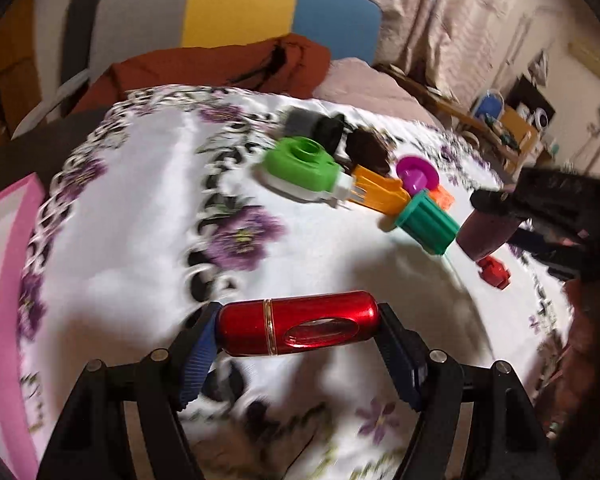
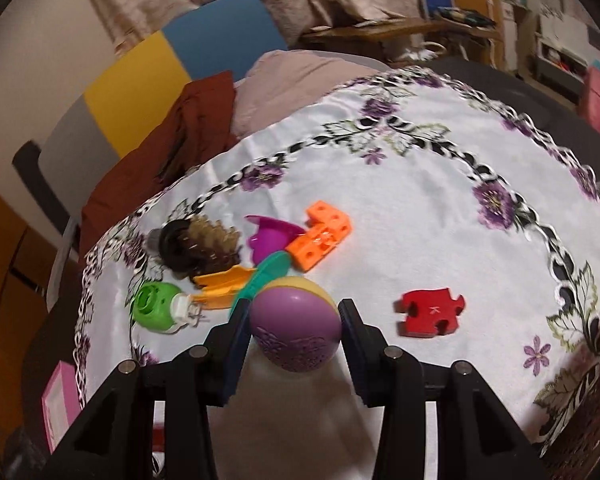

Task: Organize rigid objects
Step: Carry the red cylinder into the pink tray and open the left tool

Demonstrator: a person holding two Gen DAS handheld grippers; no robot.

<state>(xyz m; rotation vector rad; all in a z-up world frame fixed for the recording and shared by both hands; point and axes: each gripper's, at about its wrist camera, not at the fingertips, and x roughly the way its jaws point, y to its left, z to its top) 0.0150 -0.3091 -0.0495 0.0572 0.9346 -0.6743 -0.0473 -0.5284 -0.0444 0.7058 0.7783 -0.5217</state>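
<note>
a: where's the glossy red metal capsule-shaped tube [image 1: 298, 329]?
b: low centre of the left view, crosswise between the left gripper [image 1: 300, 356], jaws clenched on its ends above the flowered white cloth [image 1: 140, 240].
a: and the right gripper [image 2: 294, 336]?
b: grasping a purple egg-shaped plastic ball with a yellow band [image 2: 294, 328], which hides part of the blurred toy pile [image 2: 236, 256]. a flat red puzzle piece [image 2: 430, 312] lies apart, right.

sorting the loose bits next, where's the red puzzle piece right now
In the right wrist view the red puzzle piece lies flat on the floral tablecloth, alone, just right of the right gripper and below the orange block.
</note>
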